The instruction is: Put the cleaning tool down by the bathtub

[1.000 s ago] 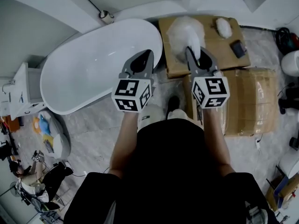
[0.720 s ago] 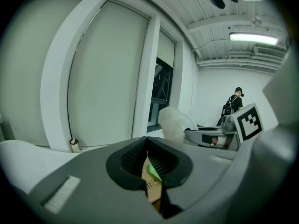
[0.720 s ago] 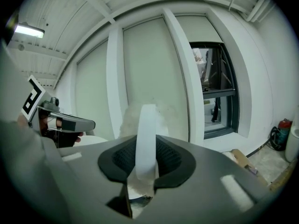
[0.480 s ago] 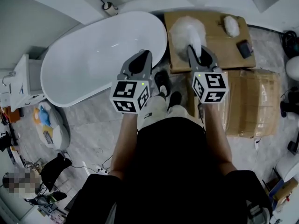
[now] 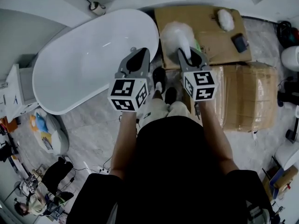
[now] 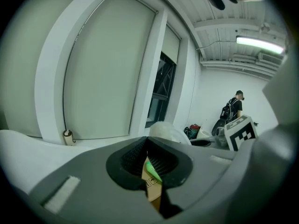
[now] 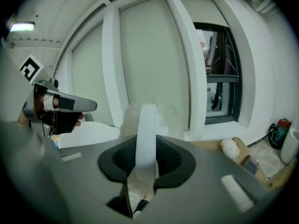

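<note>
Beside the bathtub (image 5: 88, 59), we held the cleaning tool (image 5: 176, 34) in the right hand-held gripper (image 5: 189, 57), whose jaws were clamped on the tool's white handle (image 7: 145, 125). The fluffy white head stood out ahead of them. The tool was off the floor (image 5: 93, 129), its head over the near left corner of the flat cardboard box (image 5: 210, 36), just beside the tub's right end. The left hand-held gripper (image 5: 138, 55) hung over the tub's near rim with its jaws together and nothing between them (image 6: 147, 153).

The put-down was not yet done. To do it well, we judged that the grip should hold until the fluffy head and the handle both rested on a surface, either on the floor strip between the tub and the box or on the box's left edge. Only then should the jaws part. The soft head would likely squash and roll, so laying the tool flat seemed safer than standing it up. Drawing the gripper back along the handle's line should keep the tool from being dragged. The idle left gripper was best kept off the tub's rim.
</note>
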The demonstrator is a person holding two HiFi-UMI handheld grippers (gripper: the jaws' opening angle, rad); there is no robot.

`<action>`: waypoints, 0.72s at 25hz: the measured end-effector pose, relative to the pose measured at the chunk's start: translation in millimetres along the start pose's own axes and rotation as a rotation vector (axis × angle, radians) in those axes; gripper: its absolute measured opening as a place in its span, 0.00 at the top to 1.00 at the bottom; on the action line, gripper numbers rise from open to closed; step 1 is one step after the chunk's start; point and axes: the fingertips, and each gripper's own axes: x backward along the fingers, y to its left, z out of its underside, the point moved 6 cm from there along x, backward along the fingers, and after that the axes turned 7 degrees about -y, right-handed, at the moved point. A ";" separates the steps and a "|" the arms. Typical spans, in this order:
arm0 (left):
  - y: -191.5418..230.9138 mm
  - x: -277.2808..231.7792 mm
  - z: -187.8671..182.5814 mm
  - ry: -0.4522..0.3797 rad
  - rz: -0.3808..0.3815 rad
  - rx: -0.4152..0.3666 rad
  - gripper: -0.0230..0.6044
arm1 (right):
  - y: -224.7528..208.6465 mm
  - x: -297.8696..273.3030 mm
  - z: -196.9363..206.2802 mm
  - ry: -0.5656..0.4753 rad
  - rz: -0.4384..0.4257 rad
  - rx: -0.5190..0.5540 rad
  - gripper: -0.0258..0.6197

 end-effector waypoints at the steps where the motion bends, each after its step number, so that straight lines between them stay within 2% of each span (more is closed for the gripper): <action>1: 0.6 -5.2 1.7 0.006 0.006 0.002 0.97 | -1.7 -3.7 4.5 0.014 0.000 -0.003 0.82; 18: 11.9 -75.9 44.2 0.147 0.109 0.022 0.97 | -40.4 -59.2 83.8 0.202 0.074 -0.117 0.82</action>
